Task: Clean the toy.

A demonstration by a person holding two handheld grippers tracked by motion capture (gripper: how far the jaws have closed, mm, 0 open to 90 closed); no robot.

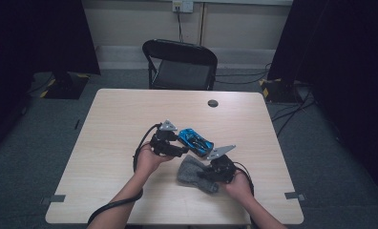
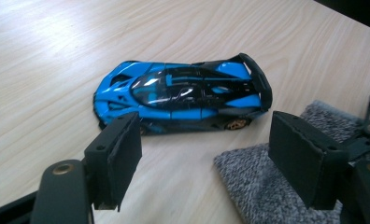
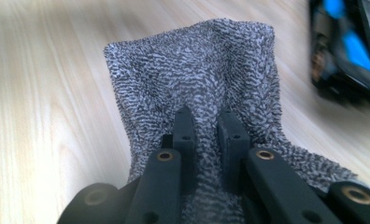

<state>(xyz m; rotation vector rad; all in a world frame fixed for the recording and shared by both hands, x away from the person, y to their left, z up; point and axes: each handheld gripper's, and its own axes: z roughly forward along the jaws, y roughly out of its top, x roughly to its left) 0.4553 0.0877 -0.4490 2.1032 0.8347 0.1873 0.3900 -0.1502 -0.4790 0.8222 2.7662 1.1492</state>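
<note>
Left gripper (image 2: 204,154): jaws spread wide, nothing between them, just short of the blue toy car (image 2: 181,95).
Right gripper (image 3: 209,123): jaws pinched on the grey cloth (image 3: 197,79), right of the car.
Forearms: both reach in from the near edge.

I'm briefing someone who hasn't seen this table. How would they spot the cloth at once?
Start at the wooden table and find the blue toy car near its middle. Just in front of the car, toward the person, lies the cloth, pinched in the right gripper. It is the soft, speckled grey thing, unlike the glossy car.
</note>
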